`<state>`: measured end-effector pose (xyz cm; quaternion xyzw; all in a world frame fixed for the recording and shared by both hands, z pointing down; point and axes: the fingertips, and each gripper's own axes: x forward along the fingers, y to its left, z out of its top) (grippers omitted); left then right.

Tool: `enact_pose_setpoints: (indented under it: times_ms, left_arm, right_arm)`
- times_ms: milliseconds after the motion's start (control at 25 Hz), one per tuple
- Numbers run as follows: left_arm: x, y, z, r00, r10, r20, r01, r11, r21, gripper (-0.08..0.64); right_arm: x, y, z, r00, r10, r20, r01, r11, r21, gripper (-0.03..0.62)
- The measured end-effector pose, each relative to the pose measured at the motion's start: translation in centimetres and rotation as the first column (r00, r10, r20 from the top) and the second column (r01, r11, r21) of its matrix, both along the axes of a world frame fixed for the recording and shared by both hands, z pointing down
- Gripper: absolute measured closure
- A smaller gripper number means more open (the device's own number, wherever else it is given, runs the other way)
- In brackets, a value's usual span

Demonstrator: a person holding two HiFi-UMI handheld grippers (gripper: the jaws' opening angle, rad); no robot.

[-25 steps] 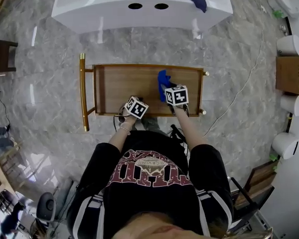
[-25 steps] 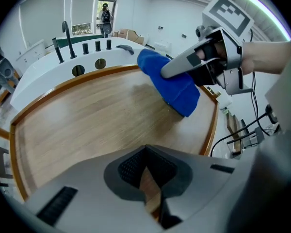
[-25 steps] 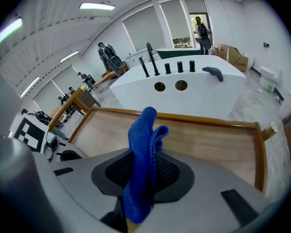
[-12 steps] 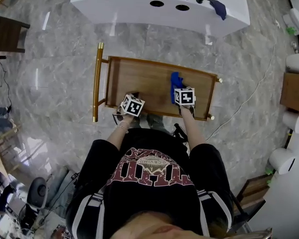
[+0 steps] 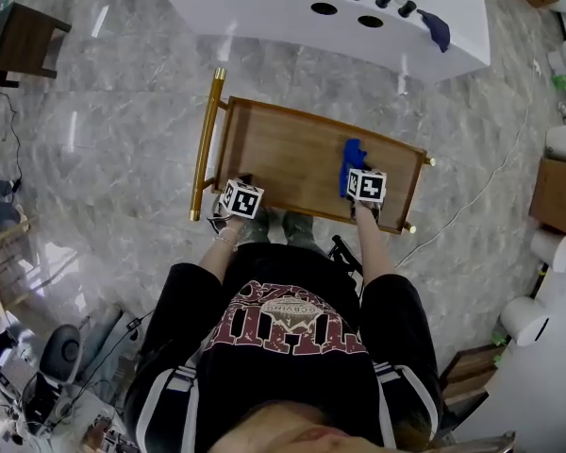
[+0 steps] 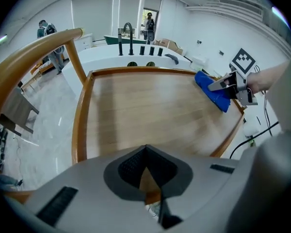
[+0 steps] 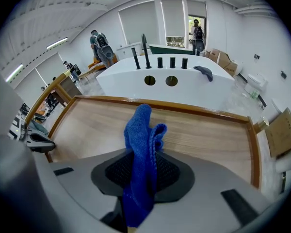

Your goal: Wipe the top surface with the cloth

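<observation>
The wooden cart top [image 5: 283, 149] has a raised rim and a gold handle at its left end. A blue cloth [image 5: 351, 163] stands bunched on its right part, pinched in my right gripper [image 5: 357, 179]. In the right gripper view the cloth [image 7: 144, 130] rises from between the jaws of that gripper [image 7: 144, 166] over the wood [image 7: 213, 130]. My left gripper [image 5: 245, 189] sits at the near-left edge with its jaws together and nothing in them. The left gripper view has its tips [image 6: 145, 161] over the rim, with the cloth [image 6: 211, 91] far right.
A white counter [image 5: 264, 8] with black taps and two holes stands beyond the cart, with a dark rag [image 5: 437, 28] on its right end. The gold handle [image 5: 206, 140] sticks out at the left. Boxes [image 5: 557, 196] and a cable [image 5: 472, 196] lie at the right.
The head view has swung, so the cart sits further right and tilted. My left gripper has slid left along the near edge toward the handle. The right gripper still holds the cloth.
</observation>
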<state>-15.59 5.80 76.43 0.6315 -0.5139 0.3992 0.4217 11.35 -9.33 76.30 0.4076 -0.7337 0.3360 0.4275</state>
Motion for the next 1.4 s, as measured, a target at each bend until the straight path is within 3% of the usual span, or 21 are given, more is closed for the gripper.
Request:
enact_pose_setpoints:
  times_ms: [160,240,320,440,560,640,800,920,1040,1160,1400]
  left_arm:
    - [-0.1,0.1,0.1,1.0,0.01,-0.015,-0.01,1.0,0.002,0.512]
    - [-0.2,0.2,0.1,1.0,0.018,-0.019,-0.018,1.0,0.007,0.512]
    - [-0.3,0.3,0.1,1.0,0.019,-0.023,-0.019,1.0,0.018,0.512]
    - [-0.3,0.2,0.4,1.0,0.021,-0.02,-0.02,1.0,0.021,0.512]
    - [-0.1,0.1,0.4,0.999,0.046,-0.02,-0.046,0.999,0.028,0.512]
    - [-0.1,0.1,0.2,0.998,0.052,-0.037,-0.051,0.998,0.046,0.512]
    - [-0.3,-0.2,0.0,0.996,0.045,-0.079,-0.041,0.998,0.053,0.512]
    - [-0.1,-0.4,0.1,0.994,0.046,-0.098,-0.042,0.998,0.051,0.512]
    - [-0.2,-0.4,0.1,0.994,0.048,-0.094,-0.043,0.997,0.061,0.512]
    - [-0.1,-0.4,0.2,0.995,0.056,-0.086,-0.05,0.996,0.071,0.512]
    - [-0.5,-0.1,0.3,0.994,0.036,-0.107,-0.03,0.998,0.054,0.512]
  right_arm:
    - [-0.6,-0.1,-0.7,0.999,0.036,-0.004,-0.036,0.999,0.003,0.48]
    - [-3.2,0.0,-1.9,0.999,0.006,0.043,-0.007,1.0,0.018,0.482]
    - [-7.8,0.6,-2.9,0.988,-0.087,0.124,0.085,0.996,0.024,0.482]
    - [-16.1,2.0,-3.9,0.942,-0.199,0.272,0.207,0.978,-0.001,0.482]
    - [-23.3,4.2,-4.2,0.884,-0.203,0.42,0.259,0.962,-0.081,0.482]
    - [-26.9,5.7,-4.0,0.865,-0.178,0.469,0.269,0.954,-0.133,0.482]
    - [-31.0,7.1,-2.9,0.869,-0.223,0.441,0.316,0.937,-0.149,0.482]
    - [-32.4,7.4,-2.2,0.87,-0.304,0.388,0.375,0.919,-0.119,0.482]
    - [-33.6,7.3,-1.9,0.867,-0.313,0.389,0.383,0.917,-0.115,0.482]
    - [-34.5,7.3,-1.6,0.867,-0.32,0.383,0.387,0.916,-0.11,0.482]
    - [-34.4,7.6,-0.5,0.872,-0.404,0.278,0.436,0.897,-0.066,0.482]
